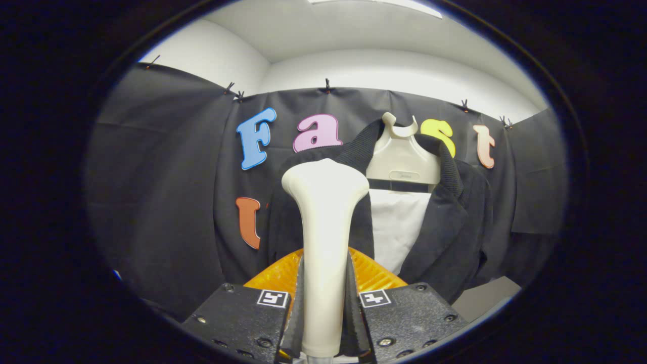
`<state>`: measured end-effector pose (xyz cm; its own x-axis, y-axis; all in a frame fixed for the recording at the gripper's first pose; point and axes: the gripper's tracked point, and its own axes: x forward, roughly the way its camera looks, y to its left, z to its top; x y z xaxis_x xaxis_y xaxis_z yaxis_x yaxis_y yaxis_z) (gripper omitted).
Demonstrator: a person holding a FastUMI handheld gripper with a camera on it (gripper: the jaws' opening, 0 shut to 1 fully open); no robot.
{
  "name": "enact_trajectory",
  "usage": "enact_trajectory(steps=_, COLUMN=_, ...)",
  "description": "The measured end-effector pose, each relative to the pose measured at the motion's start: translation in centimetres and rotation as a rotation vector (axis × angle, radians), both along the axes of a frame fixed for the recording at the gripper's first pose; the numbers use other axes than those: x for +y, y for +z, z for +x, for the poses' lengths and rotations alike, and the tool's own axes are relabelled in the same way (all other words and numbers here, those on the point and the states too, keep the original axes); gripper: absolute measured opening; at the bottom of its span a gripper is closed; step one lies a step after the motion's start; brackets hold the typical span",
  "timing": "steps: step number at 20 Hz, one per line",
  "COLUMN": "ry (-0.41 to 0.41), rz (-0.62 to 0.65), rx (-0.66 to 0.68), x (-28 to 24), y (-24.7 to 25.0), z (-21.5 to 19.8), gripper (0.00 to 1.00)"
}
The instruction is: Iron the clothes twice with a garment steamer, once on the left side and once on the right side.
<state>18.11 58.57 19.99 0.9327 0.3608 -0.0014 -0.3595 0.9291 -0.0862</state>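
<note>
A cream-white garment steamer [325, 237] stands upright between my two fingers, its wide head up in front of the jacket's left side. My gripper [324, 303] is shut on the steamer's handle, both black fingers [242, 318] pressing its sides. Beyond it hangs a black jacket [445, 222] with a ribbed collar, open at the front over a white panel [397, 222]. The jacket hangs on a cream hanger board [402, 156]. Whether the steamer head touches the cloth, I cannot tell.
An orange ribbed piece [371, 275] sits just behind the fingers at the steamer's base. Black cloth walls [162, 192] close the booth behind and on both sides. A grey surface [485, 298] shows low beside the jacket's right hem.
</note>
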Motion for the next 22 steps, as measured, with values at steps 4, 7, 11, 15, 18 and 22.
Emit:
enact_trajectory(steps=4, ry=-0.005, rz=-0.010, rx=0.014, x=-0.7, y=-1.2, z=-0.3, gripper=0.38)
enact_trajectory(steps=7, ry=-0.014, rz=-0.014, rx=0.028, x=-1.2, y=-2.2, z=-0.5, gripper=0.38)
enact_trajectory(steps=11, ry=-0.025, rz=-0.022, rx=0.054, x=-1.9, y=-4.1, z=-0.7, gripper=0.38)
enact_trajectory(steps=15, ry=-0.036, rz=-0.034, rx=0.081, x=-2.5, y=-6.1, z=-0.9, gripper=0.38)
enact_trajectory(steps=18, ry=-0.032, rz=-0.049, rx=0.098, x=-2.6, y=-7.7, z=-1.6, gripper=0.38)
enact_trajectory(steps=22, ry=-0.027, rz=-0.072, rx=0.130, x=-2.8, y=-10.1, z=-2.2, gripper=0.38)
